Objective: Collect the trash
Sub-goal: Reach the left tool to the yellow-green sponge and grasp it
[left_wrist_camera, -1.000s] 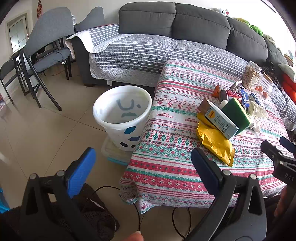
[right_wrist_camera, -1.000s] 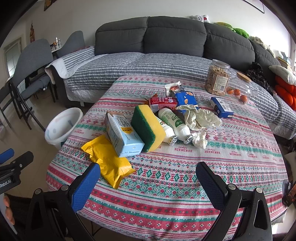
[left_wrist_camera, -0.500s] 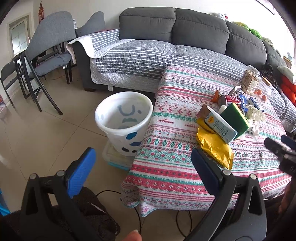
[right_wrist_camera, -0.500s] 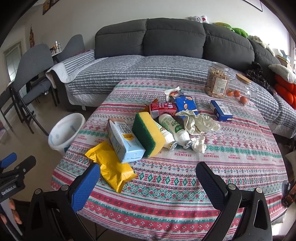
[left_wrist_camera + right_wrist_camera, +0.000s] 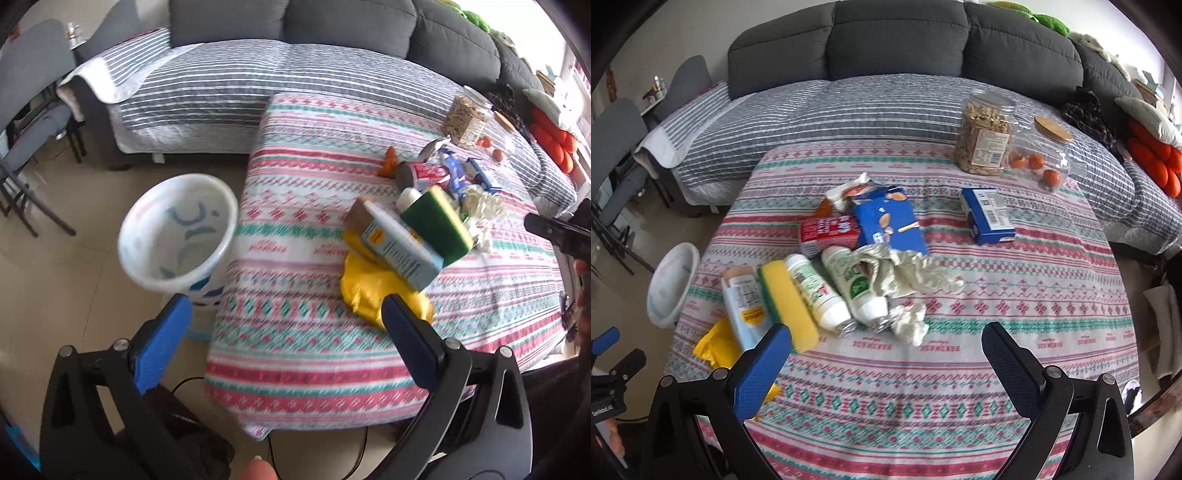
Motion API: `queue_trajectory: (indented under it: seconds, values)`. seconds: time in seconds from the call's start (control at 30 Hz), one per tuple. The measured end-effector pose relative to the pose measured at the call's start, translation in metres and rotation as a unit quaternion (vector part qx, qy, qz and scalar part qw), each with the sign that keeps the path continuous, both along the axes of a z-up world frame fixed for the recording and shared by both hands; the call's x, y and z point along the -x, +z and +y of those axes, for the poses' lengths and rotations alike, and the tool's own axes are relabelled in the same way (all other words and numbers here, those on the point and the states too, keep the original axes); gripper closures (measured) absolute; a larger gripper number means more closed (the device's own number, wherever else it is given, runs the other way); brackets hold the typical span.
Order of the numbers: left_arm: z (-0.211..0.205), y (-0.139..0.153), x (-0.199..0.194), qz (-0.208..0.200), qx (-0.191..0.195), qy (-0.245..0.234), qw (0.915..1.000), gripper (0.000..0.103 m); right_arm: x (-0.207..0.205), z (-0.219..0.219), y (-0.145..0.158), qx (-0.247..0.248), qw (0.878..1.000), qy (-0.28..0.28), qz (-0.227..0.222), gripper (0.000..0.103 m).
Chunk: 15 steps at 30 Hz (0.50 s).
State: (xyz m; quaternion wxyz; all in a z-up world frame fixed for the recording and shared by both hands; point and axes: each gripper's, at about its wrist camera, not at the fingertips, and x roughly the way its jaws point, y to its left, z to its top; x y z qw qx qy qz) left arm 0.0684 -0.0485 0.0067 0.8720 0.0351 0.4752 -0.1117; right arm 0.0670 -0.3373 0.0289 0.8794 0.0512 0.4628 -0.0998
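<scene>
A pile of trash lies on the patterned tablecloth (image 5: 923, 398): a yellow wrapper (image 5: 373, 290), a light-blue carton (image 5: 400, 245), a green-and-yellow sponge (image 5: 786, 299), two white bottles (image 5: 842, 288), crumpled tissue (image 5: 916, 277), a red can (image 5: 827, 232) and a blue snack pack (image 5: 890, 221). A white bin (image 5: 177, 236) stands on the floor left of the table. My left gripper (image 5: 284, 325) is open above the table's near left edge, just short of the yellow wrapper. My right gripper (image 5: 886, 354) is open over the near side of the table, nothing between its fingers.
A blue box (image 5: 988, 216), a jar of nuts (image 5: 984, 134) and a clear jar with small oranges (image 5: 1043, 158) stand toward the far right. A grey sofa (image 5: 905, 55) runs behind the table. Grey chairs (image 5: 33, 107) stand at the left. Cables lie on the floor (image 5: 354, 454).
Both grippers have moved forward toward the table. The trash pile now sits closer in both views. Both stay open.
</scene>
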Motion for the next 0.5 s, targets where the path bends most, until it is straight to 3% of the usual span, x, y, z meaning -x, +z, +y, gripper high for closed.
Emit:
queue_trajectory:
  seconds: [0.17,0.33,0.5]
  values:
    - [-0.034,0.010,-0.019,-0.001,0.021,-0.054,0.9983,0.001,-0.022,-0.034,-0.008,-0.016,0.999,-0.034,0.003,0.000]
    - [-0.089,0.003,-0.028,-0.018,-0.005,-0.142,0.9897,0.001,-0.032,-0.053,-0.027,-0.068,0.996,-0.039,0.034,0.000]
    - [-0.126,-0.012,-0.041,-0.006,-0.002,-0.186,0.9825,0.001,-0.037,-0.062,-0.029,-0.042,0.998,-0.025,0.037,0.000]
